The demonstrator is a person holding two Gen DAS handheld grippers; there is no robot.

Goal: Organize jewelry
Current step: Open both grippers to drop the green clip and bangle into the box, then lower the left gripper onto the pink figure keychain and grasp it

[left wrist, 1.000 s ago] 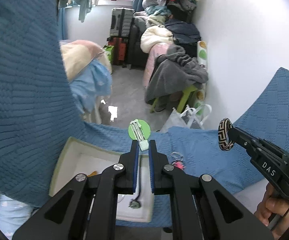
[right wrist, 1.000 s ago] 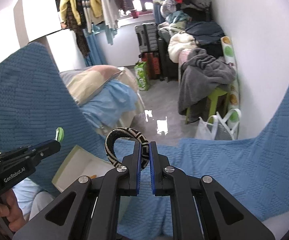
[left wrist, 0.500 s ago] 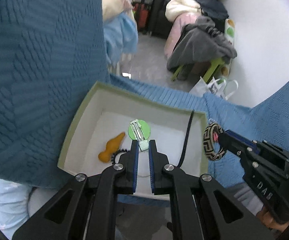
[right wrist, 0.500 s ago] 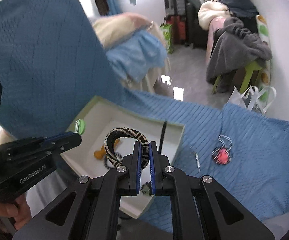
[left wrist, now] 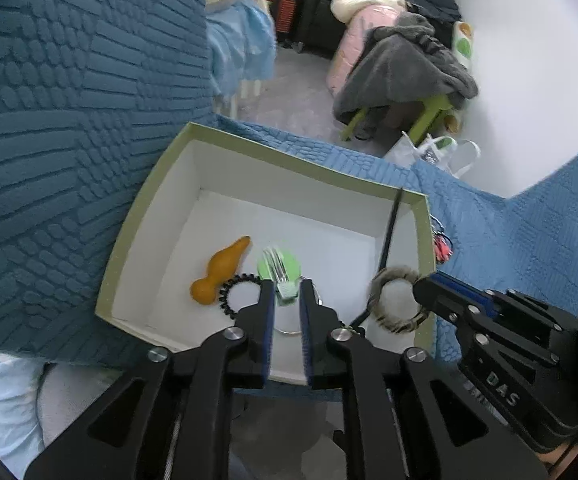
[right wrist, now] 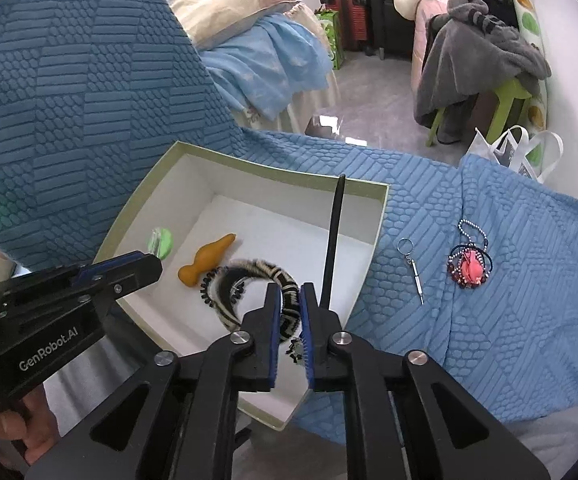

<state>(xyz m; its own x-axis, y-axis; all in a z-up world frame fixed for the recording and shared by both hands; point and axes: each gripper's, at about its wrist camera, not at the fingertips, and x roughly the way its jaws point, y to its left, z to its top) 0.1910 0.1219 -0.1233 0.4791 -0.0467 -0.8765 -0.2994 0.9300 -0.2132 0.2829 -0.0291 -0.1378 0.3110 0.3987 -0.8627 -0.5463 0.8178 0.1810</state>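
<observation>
A white box with a green rim (left wrist: 273, 160) (right wrist: 277, 178) sits on the blue quilt. My left gripper (left wrist: 287, 294) is shut on a green hair clip (left wrist: 280, 266) and holds it low inside the box; the clip also shows in the right wrist view (right wrist: 161, 242). My right gripper (right wrist: 289, 296) is shut on a black-and-cream woven bangle (right wrist: 263, 278), which hangs over the box's right side (left wrist: 395, 300). In the box lie an orange gourd charm (left wrist: 221, 270) (right wrist: 205, 261), a black coiled hair tie (left wrist: 237, 294) and a black stick (right wrist: 333, 244) that leans on the rim.
On the quilt right of the box lie a small key-ring tool (right wrist: 411, 266) and a pink beaded pendant (right wrist: 469, 266). Beyond the bed edge are the floor, a green stool under grey clothes (right wrist: 485, 60), a bag (right wrist: 517, 152) and a white wall.
Both grippers have come down from mid-air toward the box. The green clip now sits low inside it, and the bangle is over its right side. Both stay shut on their items.
</observation>
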